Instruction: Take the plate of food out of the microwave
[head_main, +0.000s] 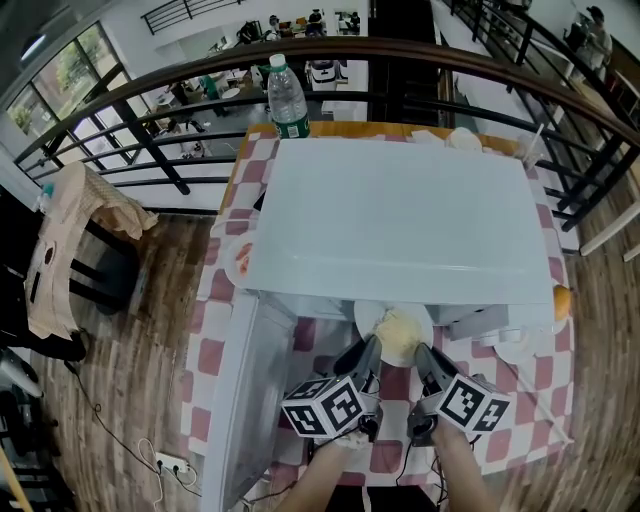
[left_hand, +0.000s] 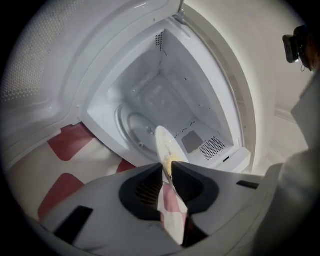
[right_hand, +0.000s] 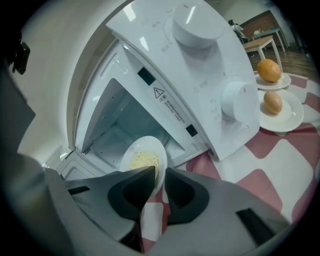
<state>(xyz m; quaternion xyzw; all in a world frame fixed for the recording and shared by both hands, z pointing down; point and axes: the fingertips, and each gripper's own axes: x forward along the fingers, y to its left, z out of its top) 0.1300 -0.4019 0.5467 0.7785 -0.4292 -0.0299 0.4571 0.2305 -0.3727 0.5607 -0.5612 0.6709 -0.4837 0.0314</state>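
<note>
White ceramic sat between both sets of jaws. The round white plate (head_main: 397, 335) with its heap of pale yellow food (head_main: 398, 330) was pinched by the rim on two sides. The left gripper (head_main: 368, 348) was clenched on its left edge and the right gripper (head_main: 424, 352) on its right edge. The plate lay just outside the mouth of the white box-shaped microwave (head_main: 400, 215), over the red-and-white checked tablecloth (head_main: 210, 355). Whether it touched the cloth could not be told. The microwave's white door (head_main: 245, 400) stood swung open on the left.

To finish the step well, both grips should probably stay equally firm. The two hands should draw back together at one height so the rim does not twist or tip and the food stays centred. The left gripper needs to keep off the open door. A bare patch of cloth in front looked the likeliest place to lower the plate before either jaw let go.

Inside, the microwave cavity (left_hand: 165, 95) held only its clear glass turntable (left_hand: 134, 125). To the right of the microwave, one small white saucer (right_hand: 280, 82) carried a round orange fruit (right_hand: 269, 70). A nearer white saucer (right_hand: 287, 117) carried a tan egg-shaped item (right_hand: 272, 102). A clear plastic bottle with a green label (head_main: 287, 98) stood behind the microwave; how full it was could not be told.
</note>
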